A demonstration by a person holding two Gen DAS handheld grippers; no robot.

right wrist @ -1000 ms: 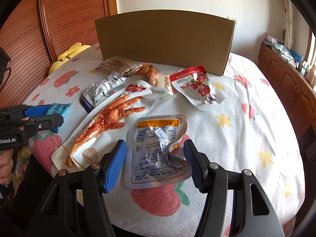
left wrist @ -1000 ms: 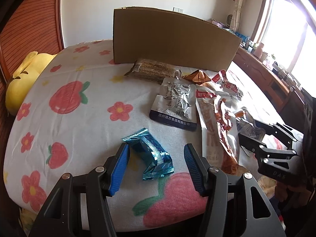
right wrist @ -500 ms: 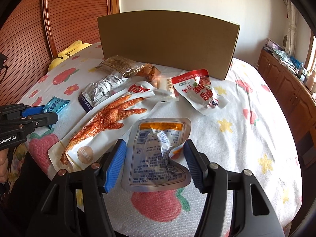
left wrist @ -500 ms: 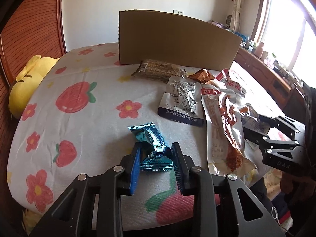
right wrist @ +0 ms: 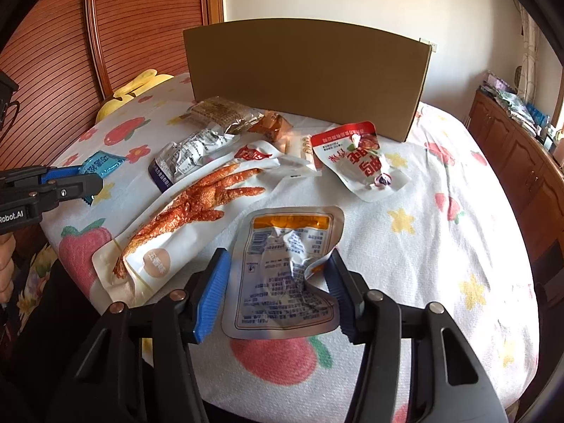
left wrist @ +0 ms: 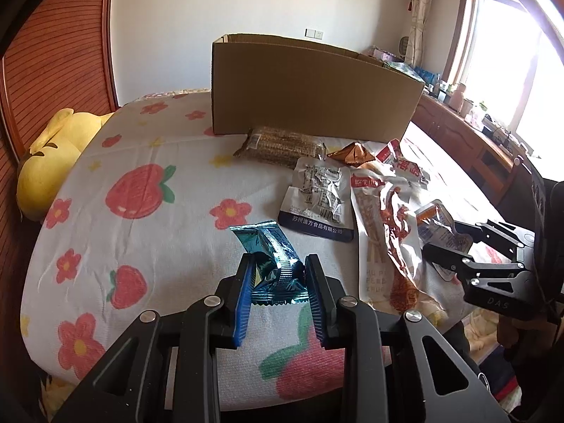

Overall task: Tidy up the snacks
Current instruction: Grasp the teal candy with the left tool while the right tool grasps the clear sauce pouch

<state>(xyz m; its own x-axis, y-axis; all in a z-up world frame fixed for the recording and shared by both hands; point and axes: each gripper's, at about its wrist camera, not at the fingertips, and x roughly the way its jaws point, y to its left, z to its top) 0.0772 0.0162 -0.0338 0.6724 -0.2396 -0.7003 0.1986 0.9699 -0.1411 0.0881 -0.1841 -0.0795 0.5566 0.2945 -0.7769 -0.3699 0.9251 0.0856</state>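
currently: pick-up step. left claw (left wrist: 278, 275) clamped on blue foil packet (left wrist: 273, 257), low over bed (left wrist: 148, 246). right claw (right wrist: 278, 282) part-open, jaws just closing, astride silver pouch (right wrist: 285, 275) lying flat, no firm pinch yet. next: lift packet, carry into cardboard box (left wrist: 310, 88).

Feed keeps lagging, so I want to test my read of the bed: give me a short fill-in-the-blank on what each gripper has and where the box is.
1. The left gripper is shut on the ____ foil snack packet.
2. Between the fingers of the right gripper lies a silver pouch whose top band is ____.
3. The cardboard box stands ____ the scattered snacks, toward the wall.

Missing words: blue; orange; behind
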